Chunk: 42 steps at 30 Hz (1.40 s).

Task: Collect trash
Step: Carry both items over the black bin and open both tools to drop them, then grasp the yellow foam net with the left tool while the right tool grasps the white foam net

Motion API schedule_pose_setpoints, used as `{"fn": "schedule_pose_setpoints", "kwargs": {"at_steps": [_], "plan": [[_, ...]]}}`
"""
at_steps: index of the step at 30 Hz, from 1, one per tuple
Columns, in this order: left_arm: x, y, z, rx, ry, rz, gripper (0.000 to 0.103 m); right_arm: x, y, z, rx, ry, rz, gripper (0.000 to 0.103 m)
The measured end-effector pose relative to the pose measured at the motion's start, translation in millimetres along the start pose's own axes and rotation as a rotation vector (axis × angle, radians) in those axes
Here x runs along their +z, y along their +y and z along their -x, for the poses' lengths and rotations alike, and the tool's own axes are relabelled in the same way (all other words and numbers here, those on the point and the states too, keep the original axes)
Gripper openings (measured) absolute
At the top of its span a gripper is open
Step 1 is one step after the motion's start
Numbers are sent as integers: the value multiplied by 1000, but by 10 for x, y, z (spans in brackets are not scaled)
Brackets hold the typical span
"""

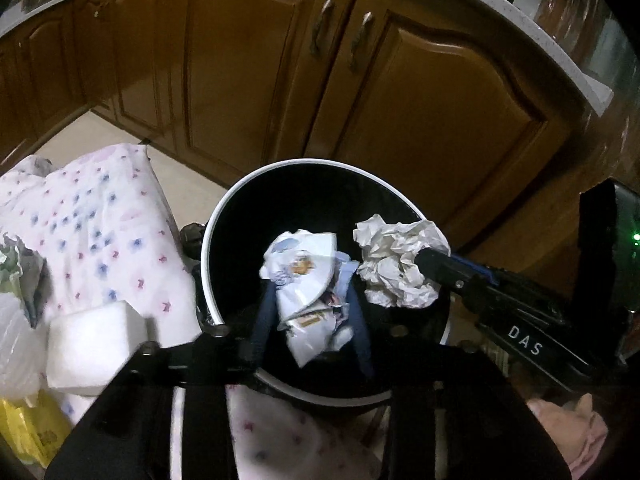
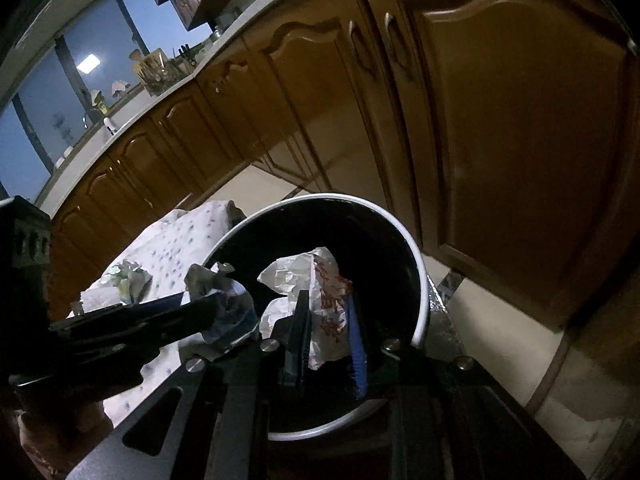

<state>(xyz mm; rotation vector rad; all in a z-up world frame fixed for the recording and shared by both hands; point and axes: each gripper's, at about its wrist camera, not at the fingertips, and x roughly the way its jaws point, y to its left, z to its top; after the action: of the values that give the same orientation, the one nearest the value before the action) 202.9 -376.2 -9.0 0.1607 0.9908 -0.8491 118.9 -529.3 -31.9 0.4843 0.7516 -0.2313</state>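
One round bin (image 1: 208, 248) stands with its white rim showing. Two crumpled wads of paper hang over its mouth: a printed wrapper (image 1: 308, 280) and a plain white ball (image 1: 394, 264). Two grippers are in view, the left gripper (image 1: 312, 312) and the right gripper (image 2: 326, 320) (each has two fingers). One white block (image 1: 92, 348) lies on one flowered cloth (image 1: 100, 224). Two door handles (image 1: 322, 26) show on the cabinets.

The bin (image 1: 224, 216) is standing close against the wooden cabinet doors (image 1: 248, 72), which are walling off its far side. A floral cloth (image 1: 100, 216) and a white foam block (image 1: 92, 348) are crowding its left rim. Its mouth is lying open from above, with both grippers sharing that opening.
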Motion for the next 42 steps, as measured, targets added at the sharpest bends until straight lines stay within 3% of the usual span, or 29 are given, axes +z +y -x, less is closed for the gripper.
{"fn": "schedule_pose_setpoints", "kwargs": {"at_steps": [4, 6, 10, 15, 19, 25, 29, 32, 34, 38, 42], "plan": [[22, -17, 52, -25, -17, 9, 55, 37, -12, 35, 18, -14, -14, 35], [17, 2, 111, -31, -40, 6, 66, 46, 5, 91, 13, -34, -12, 48], [-66, 25, 325, -25, -84, -3, 71, 46, 47, 232, 22, -67, -17, 52], [-328, 230, 744, -37, -158, 47, 83, -60, 119, 419, 57, -102, -30, 68], [-580, 388, 1092, 22, -203, 104, 97, -189, 277, 516, 93, -107, -22, 68], [-1058, 610, 1610, 26, -343, 158, 100, -353, 673, 705, 172, -132, 32, 68], [-1413, 797, 1873, 114, -448, 212, 103, -500, 969, 796, 223, -140, 67, 74], [-1539, 957, 1932, 139, -388, 211, 103, -624, 1191, 803, 246, -136, 105, 74], [-1617, 1099, 1948, 204, -338, 214, 103, -692, 1341, 778, 263, -130, 127, 74], [-1820, 1382, 2071, 293, -351, 263, 103, -799, 1627, 634, 284, -98, 172, 74], [-1897, 1606, 2123, 333, -346, 297, 103, -829, 1883, 431, 303, -58, 208, 74]]}}
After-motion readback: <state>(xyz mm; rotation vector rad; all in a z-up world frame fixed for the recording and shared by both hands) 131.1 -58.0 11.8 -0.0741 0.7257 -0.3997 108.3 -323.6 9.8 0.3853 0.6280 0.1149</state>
